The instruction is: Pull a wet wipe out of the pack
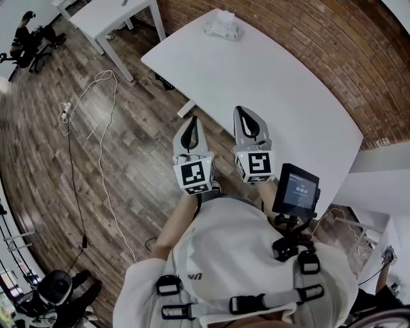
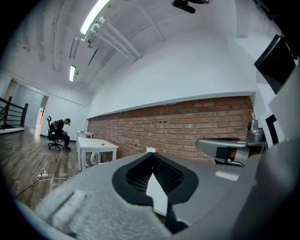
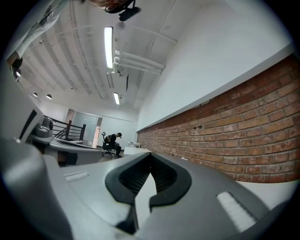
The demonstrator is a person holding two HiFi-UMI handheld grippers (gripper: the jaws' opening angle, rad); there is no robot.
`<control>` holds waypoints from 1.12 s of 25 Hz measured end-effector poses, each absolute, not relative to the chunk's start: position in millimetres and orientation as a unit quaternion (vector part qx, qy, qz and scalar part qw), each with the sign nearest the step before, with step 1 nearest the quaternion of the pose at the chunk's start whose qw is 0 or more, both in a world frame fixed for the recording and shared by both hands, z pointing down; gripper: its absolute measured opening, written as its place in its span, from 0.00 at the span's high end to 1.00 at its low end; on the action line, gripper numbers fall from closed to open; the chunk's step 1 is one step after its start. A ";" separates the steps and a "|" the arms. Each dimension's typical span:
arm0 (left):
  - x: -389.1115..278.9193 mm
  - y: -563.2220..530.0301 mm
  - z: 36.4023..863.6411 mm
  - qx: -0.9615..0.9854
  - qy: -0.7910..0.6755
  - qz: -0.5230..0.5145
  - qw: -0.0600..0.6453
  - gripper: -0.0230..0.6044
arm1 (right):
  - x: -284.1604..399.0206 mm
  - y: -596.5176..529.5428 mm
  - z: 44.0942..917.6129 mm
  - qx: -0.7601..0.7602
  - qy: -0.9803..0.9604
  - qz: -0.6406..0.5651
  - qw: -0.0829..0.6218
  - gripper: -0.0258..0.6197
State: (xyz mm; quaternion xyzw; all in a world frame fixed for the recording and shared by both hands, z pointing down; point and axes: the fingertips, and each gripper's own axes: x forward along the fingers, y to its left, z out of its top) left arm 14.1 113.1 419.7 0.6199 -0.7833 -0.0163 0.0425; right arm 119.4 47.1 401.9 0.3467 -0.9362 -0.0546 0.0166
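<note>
The wet wipe pack [image 1: 223, 27], white and pale, lies at the far end of the white table [image 1: 275, 90]. It shows as a small white block [image 2: 150, 150] just past the jaw tips in the left gripper view. Both grippers are held level at the table's near edge, far short of the pack. My left gripper [image 1: 190, 120] hangs over the floor beside the table, jaws together, nothing between them. My right gripper [image 1: 246, 110] reaches just over the table's edge, also shut and empty. Its own view shows the closed tips [image 3: 151, 154] and the brick wall.
A brick wall [image 1: 307, 38] runs behind the table. A second white table [image 1: 109, 16] stands at the back left. White cables [image 1: 96, 96] trail over the wood floor. A person sits in a chair [image 1: 25, 38] far left. A small screen [image 1: 296, 189] hangs at my right.
</note>
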 end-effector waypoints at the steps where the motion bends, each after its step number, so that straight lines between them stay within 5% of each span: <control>1: 9.7 105.3 420.8 0.621 -0.782 -0.019 0.043 0.96 | 114.9 39.2 404.6 0.347 -0.936 -0.054 0.019 0.95; 19: -103.5 -104.2 440.1 0.705 -0.707 0.003 0.054 0.96 | -10.9 -173.0 420.4 0.418 -0.903 -0.084 0.051 0.95; 25: -117.7 -144.9 456.9 0.728 -0.682 0.012 0.075 0.96 | -33.4 -235.7 439.7 0.424 -0.892 -0.103 0.116 0.95; 28: -120.0 -156.4 465.4 0.730 -0.678 0.020 0.085 0.96 | -39.9 -259.3 463.3 0.401 -0.896 -0.106 0.158 0.85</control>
